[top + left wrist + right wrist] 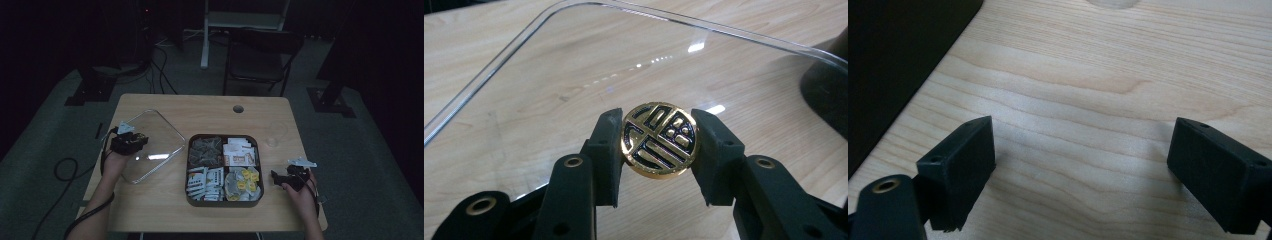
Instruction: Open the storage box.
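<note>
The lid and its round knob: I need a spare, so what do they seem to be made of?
The lid looks like clear glass or hard plastic: the wood grain shows through and lights glint off it. The knob seems to be polished gold-coloured metal with black inlay, judging by its shine.

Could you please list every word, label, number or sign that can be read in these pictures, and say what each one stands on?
No word or number reads clearly.
Round gold knob, clamped by the left gripper over the clear lid: a raised black-and-gold ornamental sign, not legible as text.
Packets in the dark tray: printed, with an orange band, too small and dim to read.
</note>
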A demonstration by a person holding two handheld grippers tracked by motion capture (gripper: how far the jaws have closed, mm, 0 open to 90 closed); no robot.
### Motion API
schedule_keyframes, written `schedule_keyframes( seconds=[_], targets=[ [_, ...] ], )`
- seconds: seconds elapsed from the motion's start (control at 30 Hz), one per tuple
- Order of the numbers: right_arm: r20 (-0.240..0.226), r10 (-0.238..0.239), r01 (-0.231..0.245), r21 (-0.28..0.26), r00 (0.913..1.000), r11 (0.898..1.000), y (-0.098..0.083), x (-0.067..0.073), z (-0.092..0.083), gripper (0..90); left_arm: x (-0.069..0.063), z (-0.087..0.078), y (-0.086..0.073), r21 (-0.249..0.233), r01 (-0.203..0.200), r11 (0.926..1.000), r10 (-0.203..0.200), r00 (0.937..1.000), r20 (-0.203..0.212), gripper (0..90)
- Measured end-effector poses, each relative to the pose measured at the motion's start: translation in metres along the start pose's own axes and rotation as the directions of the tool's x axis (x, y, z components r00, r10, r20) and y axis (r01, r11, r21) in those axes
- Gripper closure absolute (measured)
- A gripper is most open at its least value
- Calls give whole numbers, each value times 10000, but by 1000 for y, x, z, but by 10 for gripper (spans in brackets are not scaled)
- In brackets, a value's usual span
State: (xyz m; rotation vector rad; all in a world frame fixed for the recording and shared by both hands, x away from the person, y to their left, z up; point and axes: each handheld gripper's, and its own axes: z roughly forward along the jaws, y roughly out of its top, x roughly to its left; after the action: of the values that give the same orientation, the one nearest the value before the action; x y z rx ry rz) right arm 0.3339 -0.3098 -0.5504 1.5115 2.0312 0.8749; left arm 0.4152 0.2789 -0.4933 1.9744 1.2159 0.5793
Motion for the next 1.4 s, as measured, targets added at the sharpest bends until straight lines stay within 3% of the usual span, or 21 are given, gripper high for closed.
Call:
schedule_keyframes(
  seconds=[0.73, 1.03, 1.2, 1.4],
  targets=[
    [-1, 1, -1, 0, 10000, 10000, 0, 0, 0, 114, 4, 36, -6, 263, 617, 9977, -610, 9977, -290, 597],
    [-1, 2, -2, -1, 10000, 10000, 0, 0, 0, 114, 3, 45, -7, 411, 601, 9973, -592, 9980, -213, 596],
    [0, 2, -2, -1, 10000, 10000, 0, 0, 0, 114, 1, 50, -10, 522, 376, 9979, -365, 9991, -212, 596],
    [0, 2, -2, -1, 10000, 10000, 0, 0, 0, 114, 3, 51, -10, 515, 463, 9976, -461, 9989, -68, 591]
  ],
)
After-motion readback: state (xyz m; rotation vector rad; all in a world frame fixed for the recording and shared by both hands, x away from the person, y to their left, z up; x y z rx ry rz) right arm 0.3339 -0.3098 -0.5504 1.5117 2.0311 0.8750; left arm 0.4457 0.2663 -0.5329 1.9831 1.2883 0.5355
